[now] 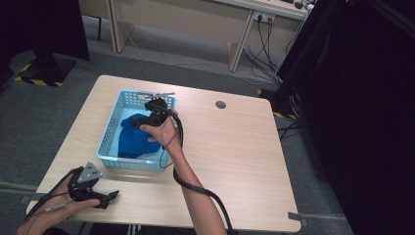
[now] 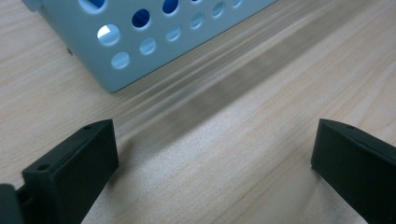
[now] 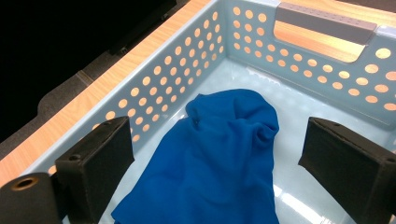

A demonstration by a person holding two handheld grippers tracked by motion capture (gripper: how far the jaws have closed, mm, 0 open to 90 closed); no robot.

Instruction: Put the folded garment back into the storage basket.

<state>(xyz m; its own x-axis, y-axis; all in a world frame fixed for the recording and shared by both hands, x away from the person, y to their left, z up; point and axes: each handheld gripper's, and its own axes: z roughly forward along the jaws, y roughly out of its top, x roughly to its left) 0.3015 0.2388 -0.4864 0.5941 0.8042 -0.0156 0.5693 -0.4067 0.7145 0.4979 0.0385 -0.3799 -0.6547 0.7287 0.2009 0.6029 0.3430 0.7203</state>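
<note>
A light blue perforated basket (image 1: 108,128) stands on the left half of the wooden table (image 1: 235,147). A crumpled blue cloth (image 1: 131,139) lies on its floor. My right gripper (image 1: 142,119) hangs over the basket, held by a hand that reaches in from the right. In the right gripper view its jaws (image 3: 215,158) stand open above the blue cloth (image 3: 224,126), not pressing it, with the basket wall (image 3: 303,74) behind. My left gripper (image 1: 111,197) rests near the table's front left corner. Its jaws (image 2: 215,158) are open over bare wood, close to the basket's corner (image 2: 84,51).
A round cable hole (image 1: 220,104) sits near the table's far edge. A black curtain (image 1: 362,98) hangs to the right. Beyond the table stands a desk (image 1: 235,29) with cables (image 1: 262,54) trailing on the grey floor.
</note>
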